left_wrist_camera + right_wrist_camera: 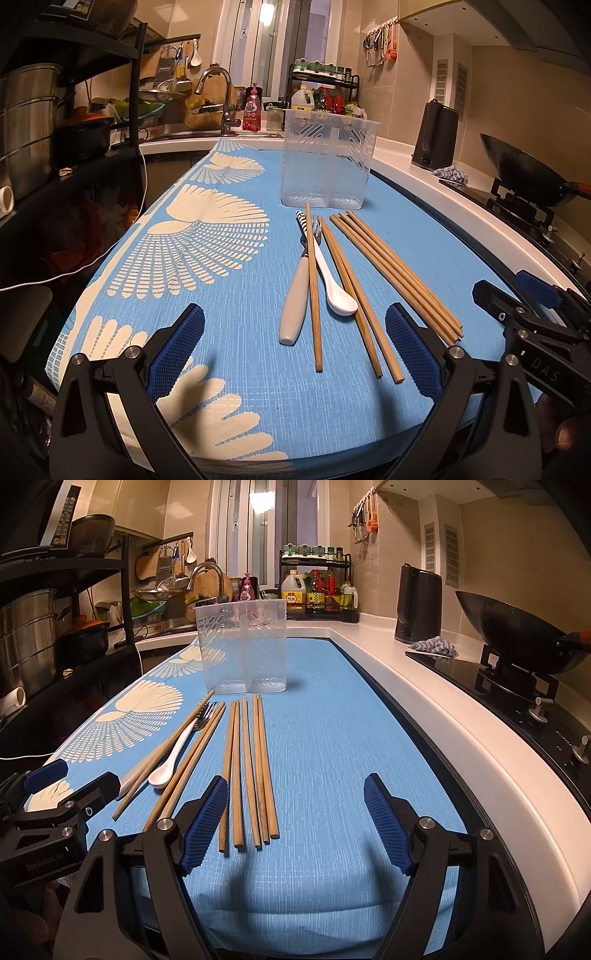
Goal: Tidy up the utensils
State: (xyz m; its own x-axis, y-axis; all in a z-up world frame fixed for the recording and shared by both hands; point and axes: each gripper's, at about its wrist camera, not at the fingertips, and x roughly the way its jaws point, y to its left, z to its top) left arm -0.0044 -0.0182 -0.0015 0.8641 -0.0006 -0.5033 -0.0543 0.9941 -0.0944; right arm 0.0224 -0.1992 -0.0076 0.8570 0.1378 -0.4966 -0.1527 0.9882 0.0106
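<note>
Both the left gripper (295,347) and right gripper (295,819) hover spread apart, holding nothing; chopsticks (255,768), spoon (338,291) and fork (295,299) lie just ahead, the clear holder (327,162) standing beyond them

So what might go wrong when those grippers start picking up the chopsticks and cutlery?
One chopstick lies across the fork, with the white spoon close against it, so lifting one may drag the others. The bundle of chopsticks lies packed side by side; the open right gripper might catch several or roll them. The clear plastic holder looks light and could tip if bumped.
</note>
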